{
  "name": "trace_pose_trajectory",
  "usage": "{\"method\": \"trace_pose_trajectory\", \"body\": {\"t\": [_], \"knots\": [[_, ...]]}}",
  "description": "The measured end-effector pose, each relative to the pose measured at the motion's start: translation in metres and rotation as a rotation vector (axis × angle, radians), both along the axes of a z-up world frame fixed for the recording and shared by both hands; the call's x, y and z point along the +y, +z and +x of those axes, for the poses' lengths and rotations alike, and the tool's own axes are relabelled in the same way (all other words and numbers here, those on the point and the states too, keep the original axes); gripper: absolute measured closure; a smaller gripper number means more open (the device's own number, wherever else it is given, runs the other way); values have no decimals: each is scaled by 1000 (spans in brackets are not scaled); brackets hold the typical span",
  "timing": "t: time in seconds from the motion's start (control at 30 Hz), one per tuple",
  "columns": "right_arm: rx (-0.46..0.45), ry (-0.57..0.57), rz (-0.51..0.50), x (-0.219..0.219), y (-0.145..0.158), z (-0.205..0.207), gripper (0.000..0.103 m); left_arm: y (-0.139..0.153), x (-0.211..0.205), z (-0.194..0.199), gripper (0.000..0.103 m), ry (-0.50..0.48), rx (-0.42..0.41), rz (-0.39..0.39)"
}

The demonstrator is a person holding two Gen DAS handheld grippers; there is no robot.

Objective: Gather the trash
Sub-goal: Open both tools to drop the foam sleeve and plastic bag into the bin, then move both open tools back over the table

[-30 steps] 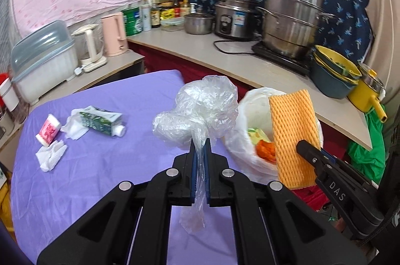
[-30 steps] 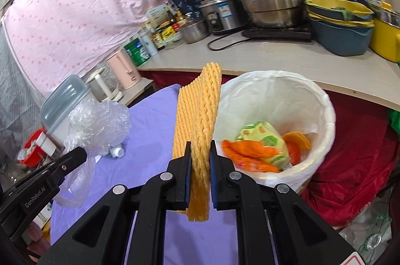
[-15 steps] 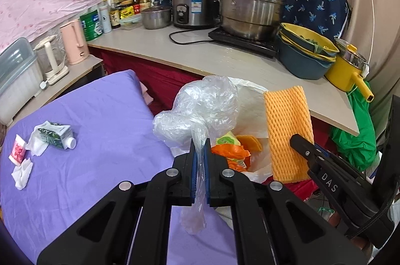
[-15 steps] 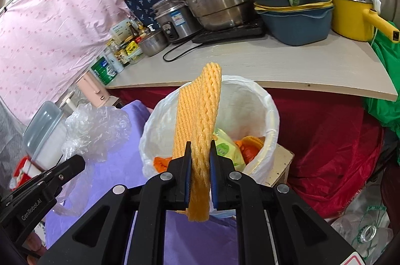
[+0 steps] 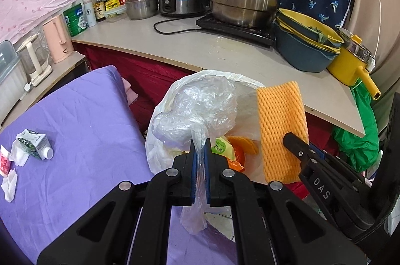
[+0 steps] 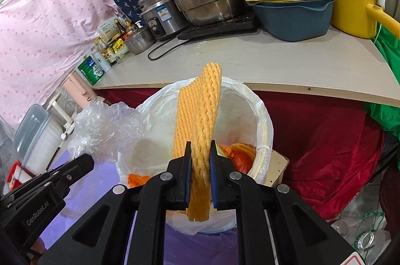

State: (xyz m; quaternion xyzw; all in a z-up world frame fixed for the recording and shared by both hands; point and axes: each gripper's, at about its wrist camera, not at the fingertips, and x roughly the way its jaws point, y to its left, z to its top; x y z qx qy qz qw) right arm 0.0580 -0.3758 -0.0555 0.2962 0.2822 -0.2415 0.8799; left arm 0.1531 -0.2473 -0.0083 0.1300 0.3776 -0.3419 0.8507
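Both pieces of trash brought over the bin, ready to drop.

Left wrist view: the left gripper (image 5: 200, 152), clamped on the clear plastic bag (image 5: 197, 107), has swung from above the purple table (image 5: 75, 115) to over the white-lined trash bin (image 5: 160, 140); I judge release comes next. A green carton (image 5: 33, 143) and crumpled tissues (image 5: 10, 185) remain far left on the table, still uncollected. Right wrist view: the right gripper (image 6: 200, 157), closed on the orange foam net (image 6: 197, 115), now hangs directly above the bin's mouth, where orange scraps (image 6: 240, 155) lie. The bag crowds the bin's left rim; nothing else blocks the drop.
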Motion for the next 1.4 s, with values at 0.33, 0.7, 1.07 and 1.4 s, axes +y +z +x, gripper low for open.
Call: {"method": "trace_pose_trajectory", "body": {"t": [0.33,0.7,1.07,1.4], "knots": [[15,-14,-6,-9,-2,19,82,-9,-13,26,84,-16,34,-14],[-25,4,-71,12,26,15,61,11,18,33,48,59,12,-90],[-49,78,-117,57,52,26,52,27,83,44,44,196,-2,-119],[-55,206,-159,125,70,57,48,38,169,61,43,355,-4,-154]]}}
